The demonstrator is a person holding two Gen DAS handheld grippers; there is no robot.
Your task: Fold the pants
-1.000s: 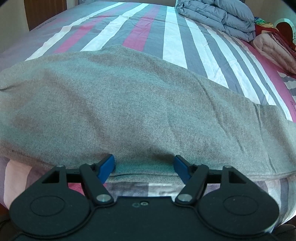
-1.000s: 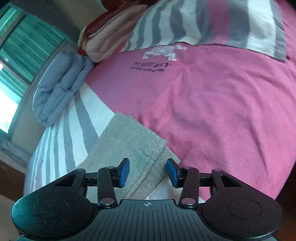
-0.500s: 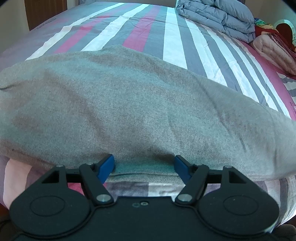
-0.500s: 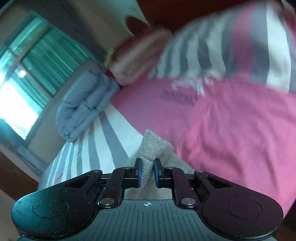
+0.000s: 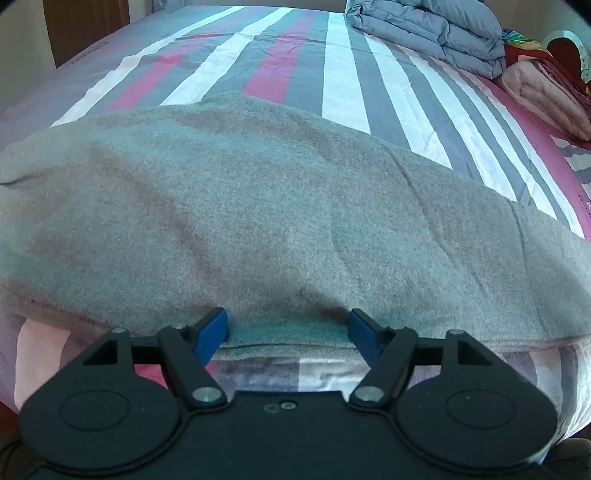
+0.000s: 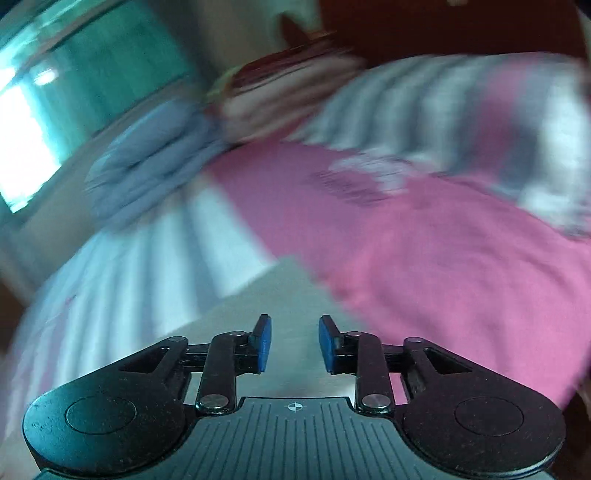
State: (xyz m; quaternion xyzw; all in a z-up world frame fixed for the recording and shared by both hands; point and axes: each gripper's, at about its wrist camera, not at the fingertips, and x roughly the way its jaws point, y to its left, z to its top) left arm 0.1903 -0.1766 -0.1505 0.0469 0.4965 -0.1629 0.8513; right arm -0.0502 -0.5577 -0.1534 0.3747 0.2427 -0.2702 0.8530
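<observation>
Grey pants (image 5: 280,221) lay spread across the striped bed (image 5: 336,85), both grippers at the near edge.

Left gripper (image 5: 288,326) sat with jaws wide apart at the pants' near hem, pads beside the fabric, not pinching. Right gripper (image 6: 293,343) had just been opening; jaws part-way apart over blurred grey cloth, nothing clamped between them. Folded blue quilt (image 5: 424,33) lay well apart at the far end.
</observation>
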